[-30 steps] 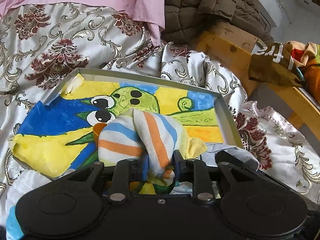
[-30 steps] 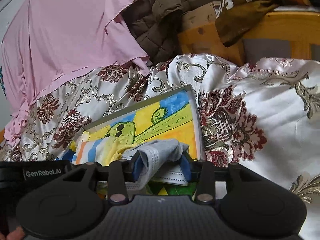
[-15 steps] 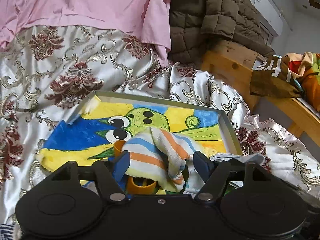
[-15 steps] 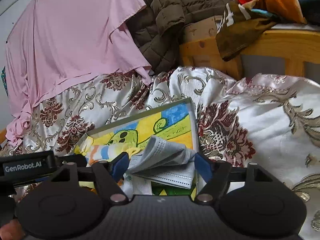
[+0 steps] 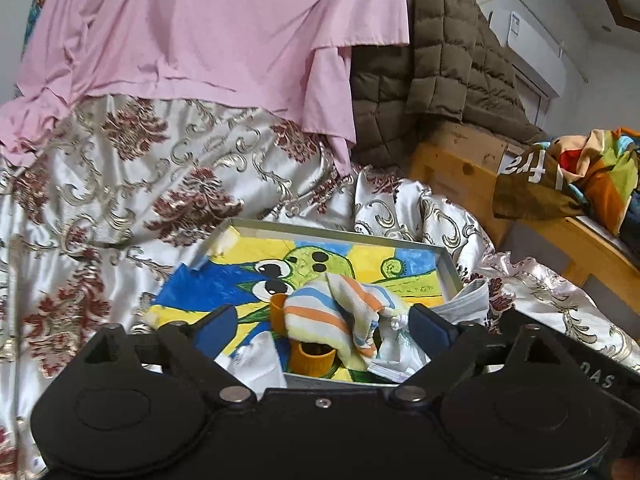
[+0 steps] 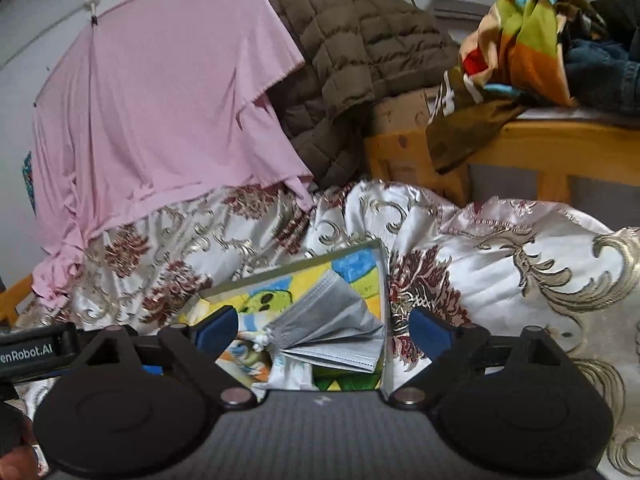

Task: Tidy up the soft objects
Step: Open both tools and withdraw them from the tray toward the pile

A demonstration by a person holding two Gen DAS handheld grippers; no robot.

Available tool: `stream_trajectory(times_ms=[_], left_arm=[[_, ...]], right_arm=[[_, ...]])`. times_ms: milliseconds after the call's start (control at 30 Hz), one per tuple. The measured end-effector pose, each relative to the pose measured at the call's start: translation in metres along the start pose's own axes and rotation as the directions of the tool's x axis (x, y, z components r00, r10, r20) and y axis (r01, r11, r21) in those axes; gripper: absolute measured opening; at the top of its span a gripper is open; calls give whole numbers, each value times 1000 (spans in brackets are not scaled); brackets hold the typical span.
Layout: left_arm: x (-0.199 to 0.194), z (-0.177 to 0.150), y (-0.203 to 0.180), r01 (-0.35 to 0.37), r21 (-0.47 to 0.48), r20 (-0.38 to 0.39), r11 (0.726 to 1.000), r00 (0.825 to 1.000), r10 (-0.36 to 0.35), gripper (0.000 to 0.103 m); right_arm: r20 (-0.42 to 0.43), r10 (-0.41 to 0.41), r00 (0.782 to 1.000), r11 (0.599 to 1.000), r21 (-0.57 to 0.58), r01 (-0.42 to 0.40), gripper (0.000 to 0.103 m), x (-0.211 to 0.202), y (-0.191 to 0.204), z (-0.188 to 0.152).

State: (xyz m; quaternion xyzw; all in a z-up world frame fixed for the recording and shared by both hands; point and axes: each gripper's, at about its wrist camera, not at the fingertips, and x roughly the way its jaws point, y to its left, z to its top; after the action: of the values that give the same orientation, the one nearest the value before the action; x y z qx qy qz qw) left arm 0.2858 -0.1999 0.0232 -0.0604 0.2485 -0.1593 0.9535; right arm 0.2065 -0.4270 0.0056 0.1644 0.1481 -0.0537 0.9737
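The left gripper (image 5: 320, 326) has just been opening its blue-padded fingers (image 5: 212, 326), which now stand wide and released, w/ the striped blue, orange and white cloth (image 5: 336, 312) lying between them but touching neither pad. That cloth sits crumpled in the shallow grey metal tray (image 5: 450, 268), draped over a small orange plastic cup (image 5: 310, 358) at the tray's near edge. The tray's floor is a bright yellow, blue and green cartoon picture (image 5: 320, 260).

The right gripper (image 6: 324, 326) has likewise just been opening; its fingers (image 6: 430, 326) are spread apart and grip nothing. Between them, free of both pads, lies the pleated grey face mask (image 6: 332, 330), fanned out in the tray's right part, against its right wall (image 6: 385, 280). A white cloth (image 6: 294, 372) lies under the mask, poss. a second mask; too hidden to tell.

The tray rests on a silvery satin bedspread w/ dark red floral pattern (image 5: 120, 208). Behind hang a pink sheet (image 6: 168, 112) and a brown quilted jacket (image 5: 440, 80). To the right, a wooden bed frame (image 6: 560, 140) carries a multicoloured bundle of fabric (image 6: 528, 36).
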Motion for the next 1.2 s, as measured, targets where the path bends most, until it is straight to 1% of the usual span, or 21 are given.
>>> stream_trajectory(times_ms=[167, 333, 467, 700, 867, 967, 1067, 1200], left_arm=[[-30, -5, 7, 24, -32, 26, 999, 999, -23, 98], [-58, -16, 20, 22, -58, 34, 998, 999, -20, 102], [-76, -27, 30, 14, -56, 30, 998, 999, -12, 102], [-104, -47, 47, 3, -60, 32, 998, 999, -1, 102], [-120, -63, 60, 15, -111, 15, 994, 1000, -14, 102], [-128, -69, 66, 20, -125, 14, 992, 1000, -18, 102], [-138, -76, 73, 23, -130, 16, 991, 1000, -21, 102], [-148, -84, 88, 36, -157, -6, 987, 999, -37, 102]], right_arm=[[24, 19, 1000, 1000, -14, -18, 103, -27, 6, -4], [27, 1, 1000, 998, -67, 1, 103, -52, 18, -10], [22, -10, 1000, 995, -104, 12, 103, -68, 31, -15], [17, 4, 1000, 986, -166, -1, 103, -98, 50, -30], [1, 12, 1000, 977, -212, -12, 103, -114, 66, -44], [-11, 18, 1000, 971, -237, -20, 103, -124, 75, -51], [-43, 15, 999, 966, -258, -26, 103, -132, 82, -61], [-90, 4, 996, 953, -302, -31, 103, -138, 92, -76]])
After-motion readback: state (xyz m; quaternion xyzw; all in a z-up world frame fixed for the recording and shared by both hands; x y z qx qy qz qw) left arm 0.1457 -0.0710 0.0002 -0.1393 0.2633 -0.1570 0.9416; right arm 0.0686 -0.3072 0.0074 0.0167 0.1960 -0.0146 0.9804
